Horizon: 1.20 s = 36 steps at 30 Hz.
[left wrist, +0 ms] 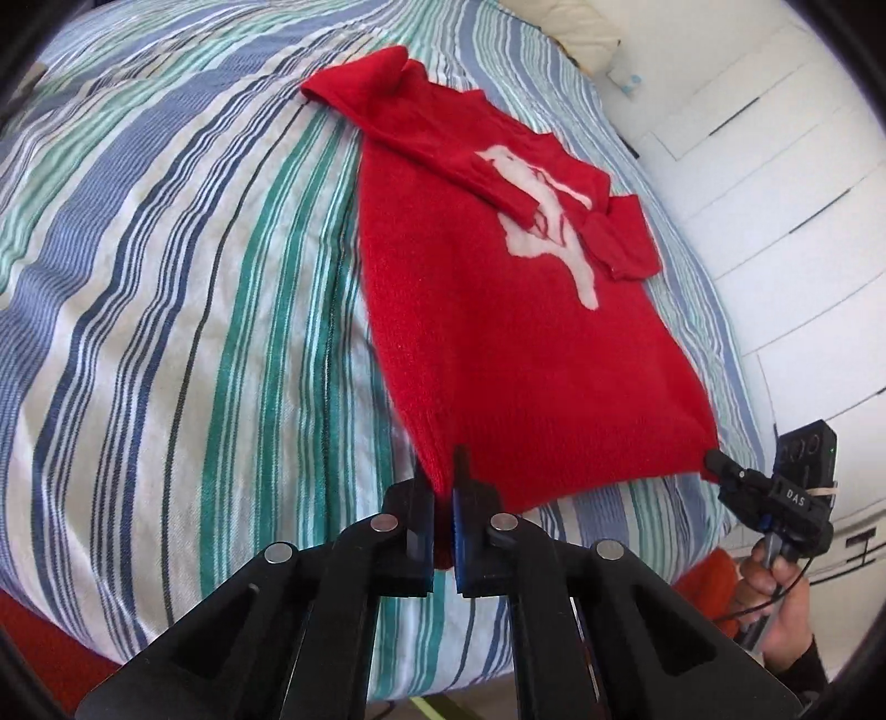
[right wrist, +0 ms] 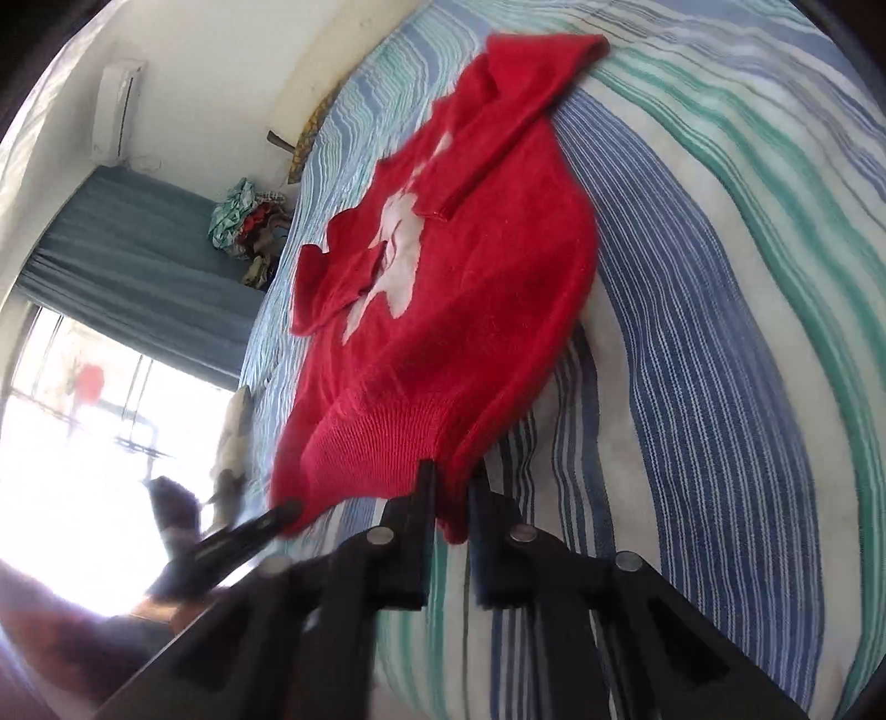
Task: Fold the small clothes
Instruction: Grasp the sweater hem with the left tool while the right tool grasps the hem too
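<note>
A small red knit sweater (left wrist: 498, 310) with a white figure on its front lies flat on the striped bed cover (left wrist: 166, 277), both sleeves folded across the chest. My left gripper (left wrist: 443, 476) is shut on the near left corner of the ribbed hem. At the hem's other corner, my right gripper (left wrist: 713, 461) pinches the fabric, held by a person's hand (left wrist: 775, 587). In the right wrist view the sweater (right wrist: 470, 288) runs away from the right gripper (right wrist: 454, 490), with the red hem bunched between the fingers. The left gripper (right wrist: 282, 512) shows blurred at the hem's far corner.
White cupboard doors (left wrist: 775, 166) stand close along the bed's right side, and a pillow (left wrist: 587, 33) lies at the head. A pile of crumpled clothes (right wrist: 249, 221) sits at the far bed edge by a blue curtain (right wrist: 138, 249) and a bright window (right wrist: 66, 443).
</note>
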Each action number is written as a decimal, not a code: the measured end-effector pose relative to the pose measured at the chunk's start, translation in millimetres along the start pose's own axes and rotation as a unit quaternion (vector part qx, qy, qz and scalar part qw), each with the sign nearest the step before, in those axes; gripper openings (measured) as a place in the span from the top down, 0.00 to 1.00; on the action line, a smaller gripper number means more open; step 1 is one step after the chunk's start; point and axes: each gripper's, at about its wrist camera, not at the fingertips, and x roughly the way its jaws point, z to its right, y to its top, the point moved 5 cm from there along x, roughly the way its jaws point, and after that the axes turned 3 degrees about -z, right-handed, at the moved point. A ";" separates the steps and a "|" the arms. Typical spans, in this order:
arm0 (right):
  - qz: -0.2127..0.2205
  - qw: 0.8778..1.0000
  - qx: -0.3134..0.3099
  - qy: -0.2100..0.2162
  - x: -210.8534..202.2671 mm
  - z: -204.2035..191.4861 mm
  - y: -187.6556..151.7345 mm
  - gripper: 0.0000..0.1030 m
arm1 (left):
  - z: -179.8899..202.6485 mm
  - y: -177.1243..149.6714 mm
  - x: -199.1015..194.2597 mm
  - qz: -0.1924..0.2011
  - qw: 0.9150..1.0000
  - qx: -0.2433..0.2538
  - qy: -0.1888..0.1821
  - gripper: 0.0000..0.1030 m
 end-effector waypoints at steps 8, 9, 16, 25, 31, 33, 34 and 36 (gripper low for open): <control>-0.048 0.996 -0.041 -0.058 -22.2 -6.4 -16.0 0.90 | -2.5 -6.3 33.2 -0.040 0.993 0.060 0.090 0.96; -0.053 0.995 -0.044 -0.070 -11.2 -1.3 -13.7 0.90 | -3.7 -5.5 36.6 -0.040 0.993 0.061 0.095 0.95; -0.029 0.999 0.024 0.015 -1.4 22.4 -10.7 0.31 | -19.0 0.6 24.6 -0.013 0.999 0.009 0.047 0.64; -0.073 0.995 0.070 0.018 9.3 38.9 -8.0 0.95 | -12.5 1.8 20.0 -0.023 0.997 0.006 0.076 0.99; -0.068 0.989 -0.041 -0.121 -32.8 3.7 -0.2 0.96 | -1.6 -6.7 -10.2 -0.021 0.993 0.044 0.103 0.99; -0.073 0.984 -0.064 -0.147 -38.9 -3.5 0.1 0.96 | 2.3 -13.4 -12.3 -0.025 0.991 0.060 0.116 0.99; -0.076 0.982 -0.070 -0.157 -40.9 -2.2 -1.6 0.96 | 3.5 -17.1 -11.0 -0.027 0.989 0.070 0.128 0.99; -0.081 0.979 -0.072 -0.171 -42.0 -3.6 -5.1 0.96 | 0.7 -25.3 -3.2 -0.034 0.982 0.089 0.162 0.99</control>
